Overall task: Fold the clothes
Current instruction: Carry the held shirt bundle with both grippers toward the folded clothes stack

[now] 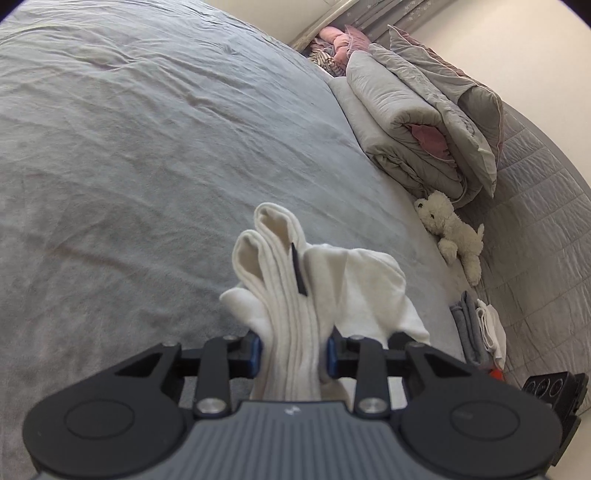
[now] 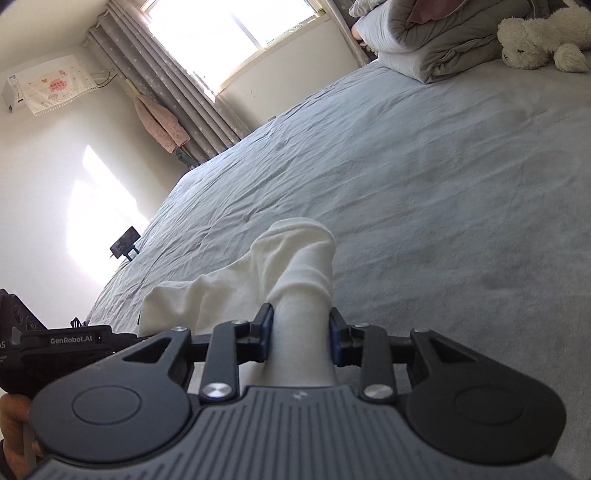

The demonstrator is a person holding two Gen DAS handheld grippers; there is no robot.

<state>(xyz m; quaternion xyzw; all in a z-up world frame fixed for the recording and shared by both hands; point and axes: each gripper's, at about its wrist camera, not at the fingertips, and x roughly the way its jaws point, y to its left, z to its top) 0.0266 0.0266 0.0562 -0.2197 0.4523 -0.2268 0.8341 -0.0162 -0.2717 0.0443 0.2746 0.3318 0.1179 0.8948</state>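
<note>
Garment (image 1: 332, 295), white and bunched, hangs above the bed (image 1: 147, 147), pinched at two places. Left gripper (image 1: 293, 354) clamps thick folded layers; right gripper (image 2: 301, 332) clamps another bunch, probably to stretch it flat before folding. Folded pile (image 1: 476, 328) waits at 3 o'clock, near the toy (image 1: 450, 229).

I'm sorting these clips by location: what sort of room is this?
Most likely a home bedroom. A wide bed with a grey sheet fills both views, a folded duvet and a white plush toy lie at its far side, and curtains hang by a window.
</note>
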